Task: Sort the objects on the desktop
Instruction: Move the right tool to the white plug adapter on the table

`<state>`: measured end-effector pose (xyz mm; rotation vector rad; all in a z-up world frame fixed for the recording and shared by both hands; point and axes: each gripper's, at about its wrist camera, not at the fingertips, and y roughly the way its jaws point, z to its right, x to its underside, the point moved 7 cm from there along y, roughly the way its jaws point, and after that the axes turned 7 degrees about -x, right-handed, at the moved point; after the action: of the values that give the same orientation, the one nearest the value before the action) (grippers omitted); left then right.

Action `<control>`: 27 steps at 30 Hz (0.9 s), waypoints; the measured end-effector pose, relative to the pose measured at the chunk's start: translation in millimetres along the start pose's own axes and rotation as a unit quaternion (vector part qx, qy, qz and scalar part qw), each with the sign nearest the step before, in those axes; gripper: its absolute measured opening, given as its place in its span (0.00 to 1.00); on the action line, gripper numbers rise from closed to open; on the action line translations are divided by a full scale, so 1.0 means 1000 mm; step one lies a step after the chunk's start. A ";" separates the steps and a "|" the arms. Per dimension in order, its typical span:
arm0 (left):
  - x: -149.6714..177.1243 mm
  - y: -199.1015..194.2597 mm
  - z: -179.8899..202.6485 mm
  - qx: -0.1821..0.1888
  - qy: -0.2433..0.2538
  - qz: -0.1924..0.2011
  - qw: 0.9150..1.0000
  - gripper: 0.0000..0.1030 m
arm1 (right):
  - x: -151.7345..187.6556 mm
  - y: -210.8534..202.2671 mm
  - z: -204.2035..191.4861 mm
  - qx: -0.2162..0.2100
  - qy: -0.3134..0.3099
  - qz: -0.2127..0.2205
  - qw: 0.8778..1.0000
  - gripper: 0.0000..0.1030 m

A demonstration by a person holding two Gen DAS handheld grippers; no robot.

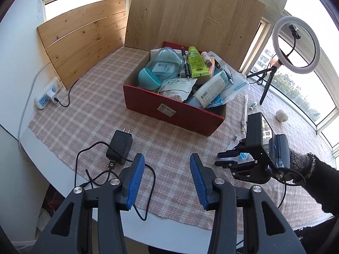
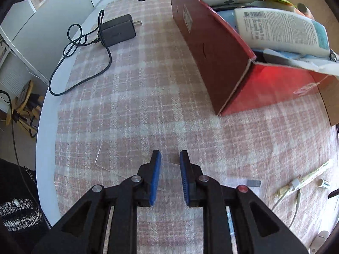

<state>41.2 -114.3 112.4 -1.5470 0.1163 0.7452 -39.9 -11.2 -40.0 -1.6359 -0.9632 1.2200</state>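
A red cardboard box point(image 1: 169, 111) crammed with tubes, bottles and packets stands mid-table; its near corner point(image 2: 243, 80) also fills the upper right of the right wrist view. My left gripper point(image 1: 167, 169) hangs open over the checked cloth with nothing between its blue pads point(image 1: 135, 177). A black power adapter point(image 1: 119, 146) with its cable lies just left of it. My right gripper point(image 2: 169, 165) points steeply down at the cloth, jaws narrow. A clear plastic piece point(image 2: 101, 158) spans between its pads and sticks out to the left, apparently gripped. From the left wrist camera, the right gripper point(image 1: 224, 158) appears on a dark sleeve.
A ring light point(image 1: 296, 44) on a tripod stands at the back right. A white pen point(image 2: 317, 170), a USB cable point(image 2: 296, 184) and a small cap point(image 2: 324, 183) lie at right. A power strip point(image 1: 48, 93) sits at the left table edge; wooden boards lean behind the box.
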 end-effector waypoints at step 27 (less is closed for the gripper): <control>-0.001 0.006 0.009 0.020 0.007 0.000 1.000 0.41 | -0.004 0.010 0.033 -0.025 0.041 -0.086 0.995 0.18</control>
<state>33.8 -106.8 108.8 -1.5138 0.1404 0.7283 -72.3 -12.2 -52.8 -1.5932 -1.0682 1.0125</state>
